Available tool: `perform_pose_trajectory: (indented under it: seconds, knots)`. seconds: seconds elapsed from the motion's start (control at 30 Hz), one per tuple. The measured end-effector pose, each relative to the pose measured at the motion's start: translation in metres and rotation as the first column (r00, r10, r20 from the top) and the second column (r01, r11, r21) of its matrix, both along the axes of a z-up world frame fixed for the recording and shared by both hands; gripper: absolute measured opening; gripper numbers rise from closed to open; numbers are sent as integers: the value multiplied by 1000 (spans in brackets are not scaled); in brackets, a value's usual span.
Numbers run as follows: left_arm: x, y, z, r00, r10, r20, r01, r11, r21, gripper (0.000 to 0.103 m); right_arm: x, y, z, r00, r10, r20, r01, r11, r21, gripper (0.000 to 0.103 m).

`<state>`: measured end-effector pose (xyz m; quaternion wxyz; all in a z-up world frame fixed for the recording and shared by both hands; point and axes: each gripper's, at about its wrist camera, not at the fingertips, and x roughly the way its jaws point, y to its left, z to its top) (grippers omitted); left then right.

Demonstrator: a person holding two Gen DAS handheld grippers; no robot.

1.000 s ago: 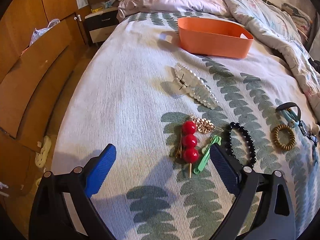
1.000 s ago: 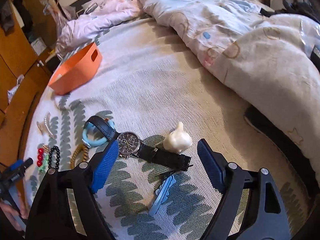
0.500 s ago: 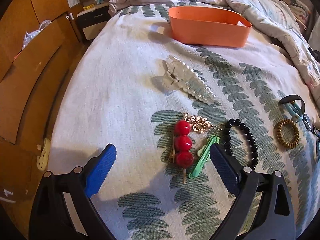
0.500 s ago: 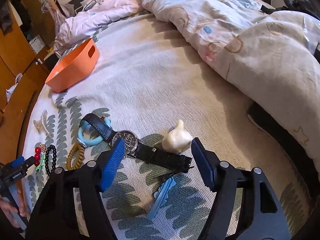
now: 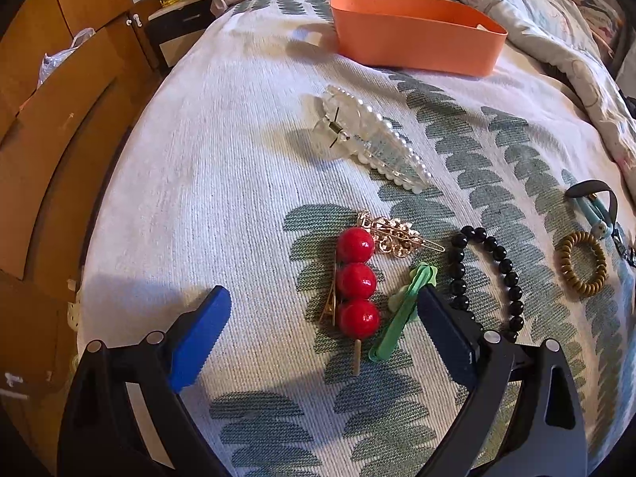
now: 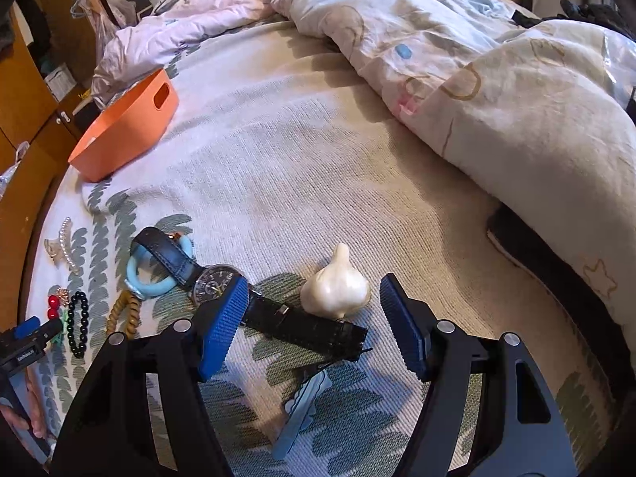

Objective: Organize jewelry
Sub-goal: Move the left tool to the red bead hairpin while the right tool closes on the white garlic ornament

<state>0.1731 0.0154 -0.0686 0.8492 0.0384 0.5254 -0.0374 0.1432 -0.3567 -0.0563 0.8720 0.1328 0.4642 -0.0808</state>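
Left gripper (image 5: 324,328) spread wide, empty, above red-ball hair clip (image 5: 356,281) and green clip (image 5: 401,316). Right gripper (image 6: 314,328) parted, holding nothing, over black watch (image 6: 254,298) and what looks like a garlic bulb (image 6: 336,284). Farther back, pearl claw clip (image 5: 369,143). Farthest, orange bin (image 5: 413,35) on the bed (image 5: 238,159).

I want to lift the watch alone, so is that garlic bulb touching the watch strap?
Cannot tell. In the right wrist view the garlic bulb sits right against the black strap of the watch, its base overlapping the strap's edge with no visible gap, but real contact isn't plain.
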Motion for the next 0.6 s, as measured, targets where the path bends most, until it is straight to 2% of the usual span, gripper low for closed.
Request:
perform_pose_trajectory:
  seconds: [0.17,0.33,0.47,0.6]
  knots:
    - [0,1,-1,1000,4,2,-4,1000,0,93,3,0,-4,1000,0,-9,0,1000,4,70]
    - [0,3,-2,1000,14,7,-14,1000,-10,93,4,3,-5,1000,5,-10,-5,1000,-15,64]
    - [0,3,-1,1000,17,10,-17,1000,-13,93,6,4,-9,1000,9,-19,-9,1000,-12,63]
    - [0,5,-1,1000,25,12,-25,999,-23,89,6,5,-10,1000,10,-25,-10,1000,-13,58]
